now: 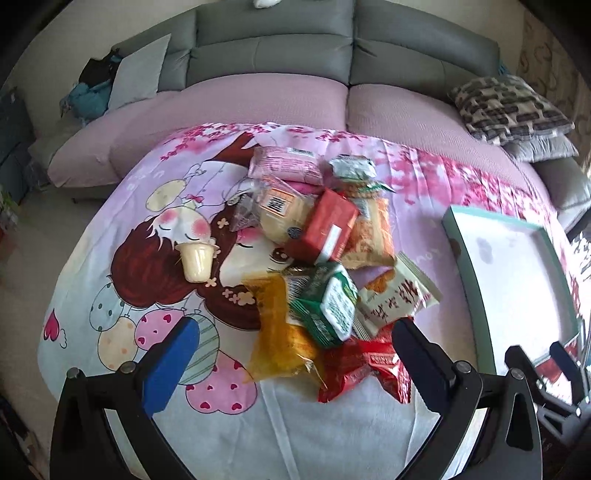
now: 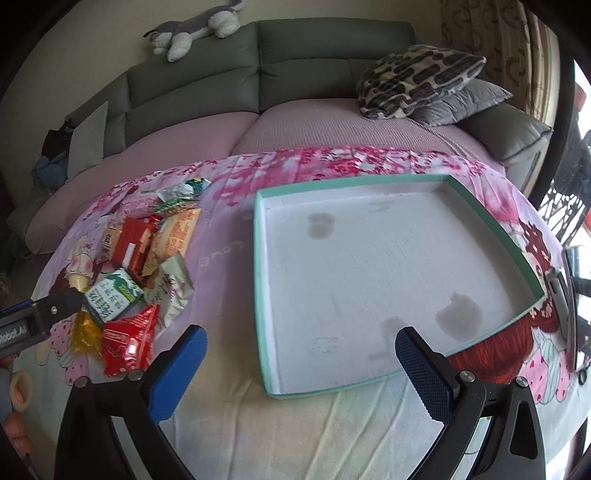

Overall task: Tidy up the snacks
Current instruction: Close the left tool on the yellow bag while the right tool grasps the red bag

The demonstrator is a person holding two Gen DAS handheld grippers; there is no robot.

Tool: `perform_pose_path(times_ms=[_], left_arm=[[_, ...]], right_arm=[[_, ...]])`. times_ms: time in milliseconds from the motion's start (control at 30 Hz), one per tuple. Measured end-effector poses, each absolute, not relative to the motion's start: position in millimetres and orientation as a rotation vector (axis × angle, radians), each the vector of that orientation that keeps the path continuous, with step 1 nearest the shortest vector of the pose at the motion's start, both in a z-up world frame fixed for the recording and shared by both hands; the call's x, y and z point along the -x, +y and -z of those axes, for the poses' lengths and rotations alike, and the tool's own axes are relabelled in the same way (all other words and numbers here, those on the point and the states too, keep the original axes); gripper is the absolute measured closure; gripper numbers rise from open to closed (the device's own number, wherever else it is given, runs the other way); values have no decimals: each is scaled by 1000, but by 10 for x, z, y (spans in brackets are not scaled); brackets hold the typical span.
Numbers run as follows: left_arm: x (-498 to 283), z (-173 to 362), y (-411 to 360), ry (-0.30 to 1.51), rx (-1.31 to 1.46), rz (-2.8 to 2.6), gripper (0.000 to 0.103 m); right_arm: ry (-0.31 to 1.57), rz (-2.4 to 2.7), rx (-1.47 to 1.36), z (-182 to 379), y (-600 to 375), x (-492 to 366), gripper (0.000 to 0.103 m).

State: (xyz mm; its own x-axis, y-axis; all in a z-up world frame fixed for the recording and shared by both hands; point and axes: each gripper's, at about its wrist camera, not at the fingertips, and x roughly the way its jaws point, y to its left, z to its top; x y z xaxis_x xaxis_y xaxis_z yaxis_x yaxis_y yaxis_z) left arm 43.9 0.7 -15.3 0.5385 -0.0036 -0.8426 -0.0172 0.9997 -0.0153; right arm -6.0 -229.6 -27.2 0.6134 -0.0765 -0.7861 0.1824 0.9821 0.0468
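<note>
A heap of snack packets lies on the cartoon-print cloth: a green packet (image 1: pixel 327 304), a yellow bag (image 1: pixel 279 332), a shiny red bag (image 1: pixel 364 365) and a red box-like pack (image 1: pixel 327 225). A small pudding cup (image 1: pixel 197 260) lies apart to the left. My left gripper (image 1: pixel 295 339) is open, its fingers straddling the near end of the heap. A shallow teal-rimmed white tray (image 2: pixel 258 258) lies to the right of the heap (image 2: pixel 136 266). My right gripper (image 2: pixel 301 349) is open over the tray's near edge, holding nothing. The left gripper (image 2: pixel 70 301) shows beside the green packet (image 2: pixel 110 299).
A grey sofa (image 1: pixel 273 55) with pink seat covers stands behind the table. Patterned cushions (image 2: pixel 417 77) rest at its right end, a plush toy (image 2: pixel 192 31) on its back. A metal object (image 2: pixel 565 306) lies at the table's right edge.
</note>
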Motion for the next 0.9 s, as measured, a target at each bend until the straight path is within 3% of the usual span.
perform_pose_path(times_ms=[567,900], left_arm=[[-563,474,594,1101,238,-58,0],[-630,669,550,1144,187,-75,0]], right_arm=[[1001,-97,-70,511,-1379,-337,0],[1057,-177,-19,725,-1101,-491,0]])
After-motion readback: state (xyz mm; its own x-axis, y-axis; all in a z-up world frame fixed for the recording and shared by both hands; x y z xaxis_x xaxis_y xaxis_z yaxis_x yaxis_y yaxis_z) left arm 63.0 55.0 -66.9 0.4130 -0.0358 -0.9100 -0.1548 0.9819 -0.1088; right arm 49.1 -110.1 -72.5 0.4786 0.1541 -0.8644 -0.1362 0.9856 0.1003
